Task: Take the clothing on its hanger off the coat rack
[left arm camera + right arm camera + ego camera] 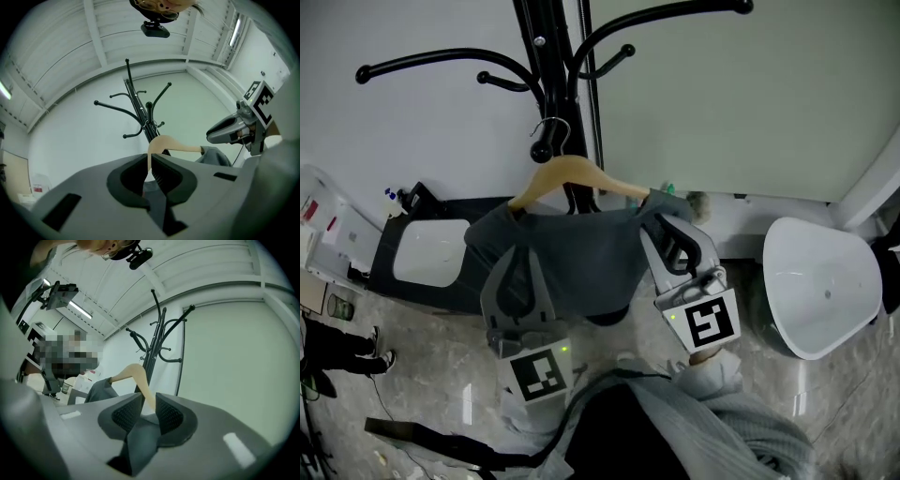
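A black coat rack (546,47) stands against the white wall. A wooden hanger (572,173) hangs from it by a metal hook (551,131) and carries a grey garment (572,258). My left gripper (518,251) is at the hanger's left shoulder. In the left gripper view it (150,164) is shut on the wooden arm (171,145). My right gripper (667,225) is at the right shoulder. In the right gripper view its jaws (149,408) stand apart, with the wooden arm (136,376) and a fold of grey cloth (101,390) lying loosely between them.
A white tub (820,281) stands on the floor at the right. A dark tray holding a white basin (427,248) lies at the left, by the wall. A person's feet (342,352) show at the far left. A thin vertical pole (592,84) runs beside the rack.
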`<state>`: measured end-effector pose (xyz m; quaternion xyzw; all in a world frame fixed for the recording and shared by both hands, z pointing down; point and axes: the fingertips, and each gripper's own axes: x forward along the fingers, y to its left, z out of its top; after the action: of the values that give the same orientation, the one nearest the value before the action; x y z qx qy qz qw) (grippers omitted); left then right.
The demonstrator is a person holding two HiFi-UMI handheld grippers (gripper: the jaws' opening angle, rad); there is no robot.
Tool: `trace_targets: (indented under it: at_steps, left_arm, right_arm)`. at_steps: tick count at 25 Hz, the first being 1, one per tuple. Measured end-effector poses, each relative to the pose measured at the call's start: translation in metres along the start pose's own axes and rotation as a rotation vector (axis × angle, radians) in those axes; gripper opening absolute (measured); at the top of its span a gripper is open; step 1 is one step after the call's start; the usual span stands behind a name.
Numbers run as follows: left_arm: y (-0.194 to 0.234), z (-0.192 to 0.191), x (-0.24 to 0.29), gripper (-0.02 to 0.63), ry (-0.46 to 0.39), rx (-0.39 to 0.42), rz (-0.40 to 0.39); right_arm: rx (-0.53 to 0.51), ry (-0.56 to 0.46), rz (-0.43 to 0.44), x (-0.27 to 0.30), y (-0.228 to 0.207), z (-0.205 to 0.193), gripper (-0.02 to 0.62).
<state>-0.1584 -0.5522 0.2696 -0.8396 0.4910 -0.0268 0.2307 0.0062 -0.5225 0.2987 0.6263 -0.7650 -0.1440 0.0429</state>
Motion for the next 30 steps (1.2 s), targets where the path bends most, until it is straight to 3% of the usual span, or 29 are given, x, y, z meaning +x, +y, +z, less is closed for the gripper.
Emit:
trace_targets:
  at_steps: [1,3,9,13,19,22,25,27,30]
  left_arm:
    - [0.001,0.001,0.004,0.013,0.007,0.016,0.005]
    - [0.004,-0.001,0.011,0.112,0.030,0.044,0.000]
    - [0.020,-0.018,0.043,0.210,0.089,0.235,0.029]
    - [0.025,-0.034,0.066,0.212,0.136,0.371,0.049]
    - [0.018,-0.049,0.092,0.211,0.168,0.490,0.041]
    - [0.015,-0.050,0.095,0.206,0.151,0.507,0.042]
    - [0.014,-0.048,0.097,0.123,0.140,0.500,0.041]
    - [0.015,-0.049,0.099,0.118,0.147,0.517,0.047]
    - [0.015,-0.050,0.099,0.115,0.162,0.534,0.064]
  right_arm:
    - [-0.024,0.001,0.002,0.005,-0.004,0.002,0.075]
    - [-0.079,0.011,0.008,0.014,-0.007,0.003,0.134]
    - [-0.233,0.113,-0.025,0.045,-0.008,-0.007,0.230]
    - [-0.339,0.178,-0.052,0.064,-0.008,-0.019,0.233]
    - [-0.420,0.242,-0.073,0.085,-0.011,-0.040,0.232]
    - [-0.452,0.243,-0.087,0.088,-0.012,-0.041,0.229]
    - [-0.492,0.242,-0.114,0.091,-0.015,-0.040,0.184]
    - [-0.514,0.244,-0.138,0.093,-0.020,-0.040,0.124]
    - [-0.530,0.245,-0.153,0.095,-0.020,-0.041,0.114]
